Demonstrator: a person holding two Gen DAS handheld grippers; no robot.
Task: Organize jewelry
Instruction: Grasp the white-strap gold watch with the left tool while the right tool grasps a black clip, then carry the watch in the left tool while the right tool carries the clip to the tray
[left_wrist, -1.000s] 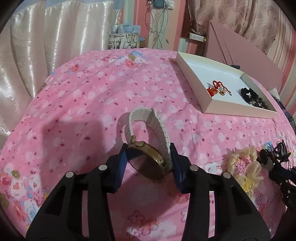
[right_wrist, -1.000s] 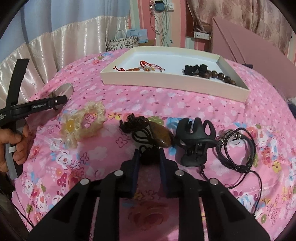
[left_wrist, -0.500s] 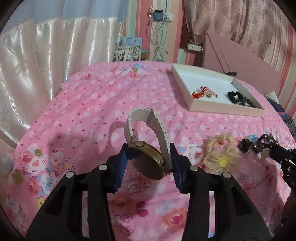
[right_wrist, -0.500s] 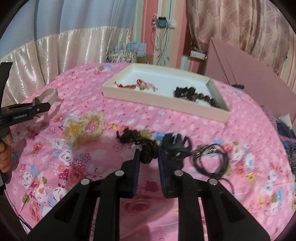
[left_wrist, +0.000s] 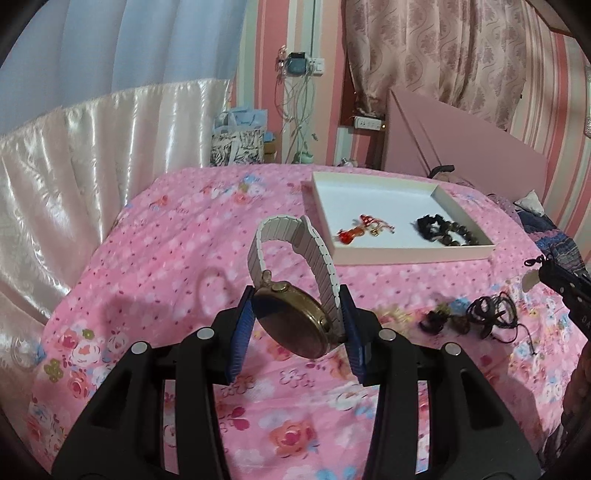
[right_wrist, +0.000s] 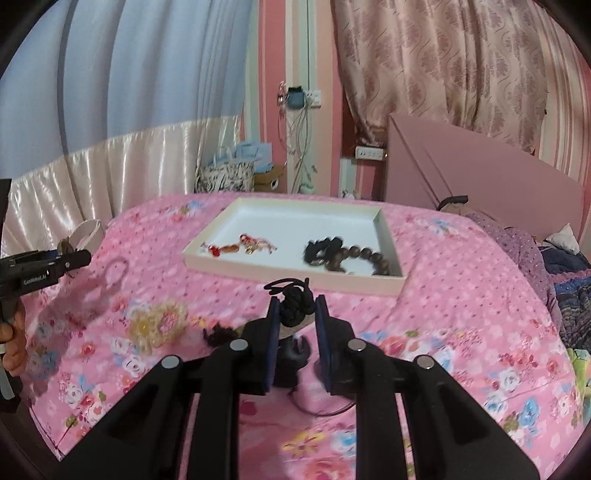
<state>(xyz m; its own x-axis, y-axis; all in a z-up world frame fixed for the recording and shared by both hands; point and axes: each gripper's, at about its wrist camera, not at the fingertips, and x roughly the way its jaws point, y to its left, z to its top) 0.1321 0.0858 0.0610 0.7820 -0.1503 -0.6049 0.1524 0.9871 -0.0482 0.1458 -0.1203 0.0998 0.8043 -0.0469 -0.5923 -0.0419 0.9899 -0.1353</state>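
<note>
Above the pink floral bed (left_wrist: 155, 236), short of the white tray (left_wrist: 406, 254), the left claw (left_wrist: 298, 325) was clamped on a brass watch (left_wrist: 291, 321), its white strap arching toward the tray. The right claw (right_wrist: 297, 314) was clamped on a black knotted cord necklace (right_wrist: 295, 304). In the tray lay a red charm bracelet (right_wrist: 240, 248) and a dark bead bracelet (right_wrist: 354, 256).
</note>
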